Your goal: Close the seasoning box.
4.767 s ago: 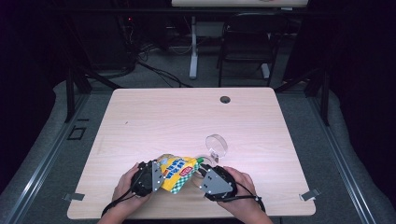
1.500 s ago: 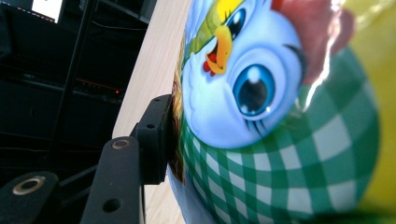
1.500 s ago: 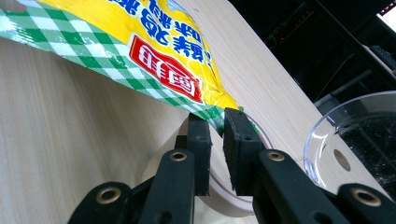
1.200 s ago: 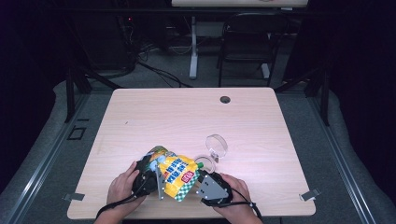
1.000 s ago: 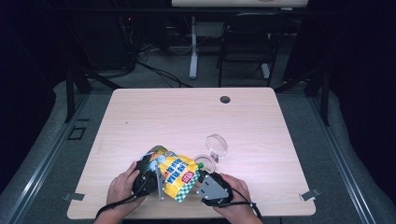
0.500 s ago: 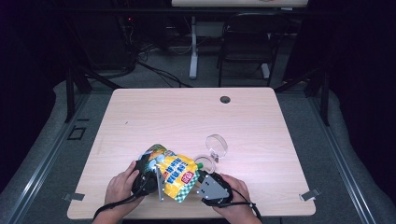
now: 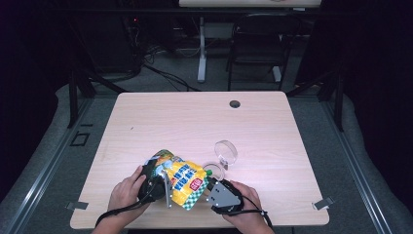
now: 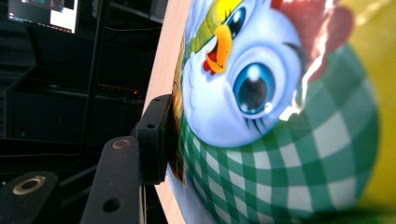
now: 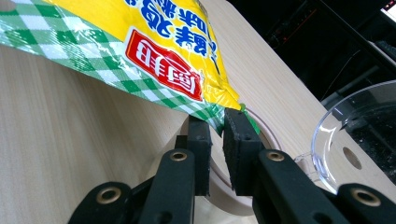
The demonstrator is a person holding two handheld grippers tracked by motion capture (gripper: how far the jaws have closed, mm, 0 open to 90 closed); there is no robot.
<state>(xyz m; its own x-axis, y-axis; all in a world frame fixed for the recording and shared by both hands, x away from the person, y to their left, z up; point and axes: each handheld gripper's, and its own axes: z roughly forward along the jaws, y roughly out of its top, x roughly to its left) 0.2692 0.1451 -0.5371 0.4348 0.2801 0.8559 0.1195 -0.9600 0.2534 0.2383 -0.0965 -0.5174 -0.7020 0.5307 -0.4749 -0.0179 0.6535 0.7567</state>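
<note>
A yellow snack bag (image 7: 185,178) with a green check edge and a cartoon bird is held up over the front of the table (image 7: 204,122), between my two grippers. My left gripper (image 7: 163,184) clamps across the bag's puffed body. In the left gripper view one black finger (image 8: 156,135) presses the bag (image 8: 280,116), and the other finger is hidden behind it. My right gripper (image 7: 208,184) comes from the right. In the right gripper view its tips (image 9: 218,133) pinch the green lower corner of the bag (image 9: 140,42).
A clear round container (image 7: 226,152) lies tipped just beyond the right gripper, and shows close by as a container (image 9: 355,135) in the right gripper view. A round ring (image 7: 213,168) lies flat under the bag's corner. A dark cable hole (image 7: 234,104) sits at the table's far edge.
Since the earliest frame the bag has been turned and raised, so its yellow face tilts up more. Over the last second both hands and the bag have held still.
</note>
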